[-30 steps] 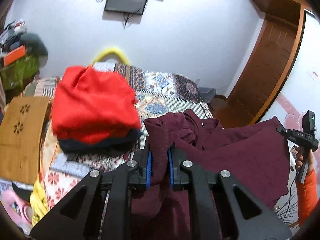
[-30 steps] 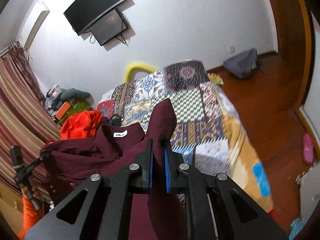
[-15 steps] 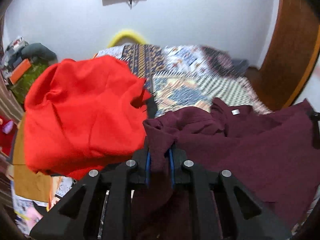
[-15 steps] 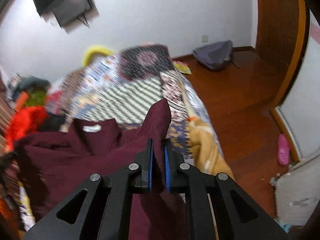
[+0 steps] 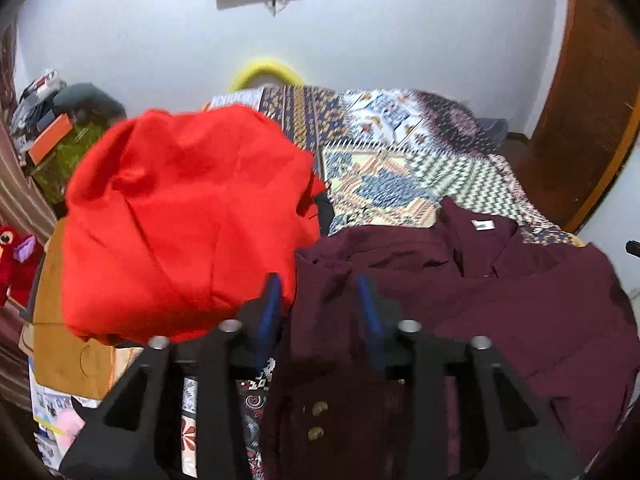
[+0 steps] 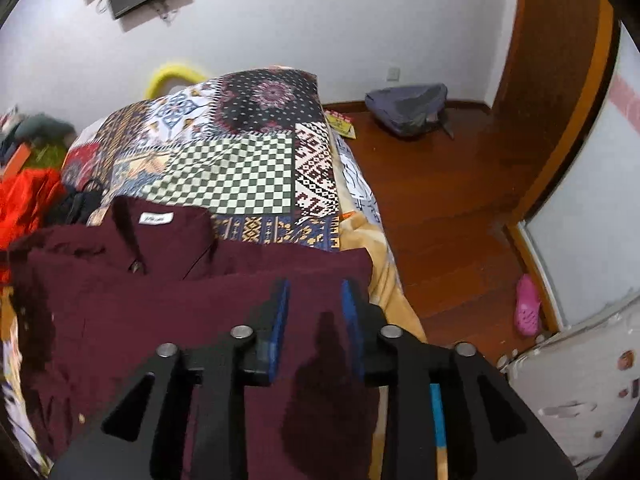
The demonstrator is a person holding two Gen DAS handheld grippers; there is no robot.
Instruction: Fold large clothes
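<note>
A large maroon collared shirt [image 5: 500, 296] with a white neck label lies spread on the near end of the patchwork bed, collar toward the far side; it also shows in the right wrist view [image 6: 160, 300]. My left gripper [image 5: 320, 304] is open over the shirt's left shoulder corner, with cloth lying loose between the blue pads. My right gripper [image 6: 314, 304] is open over the shirt's right shoulder edge, near the bed's right side. The shirt's lower part hangs below both views.
A pile of red clothing [image 5: 188, 216] sits on the bed just left of the shirt. The patchwork quilt [image 6: 240, 168] stretches to the far wall. A grey bag [image 6: 408, 108] and a pink shoe [image 6: 526, 308] lie on the wooden floor at the right.
Both grippers lowered the shirt onto the bed and opened, letting go of the shoulders. The shirt now lies flat instead of hanging stretched between them.
</note>
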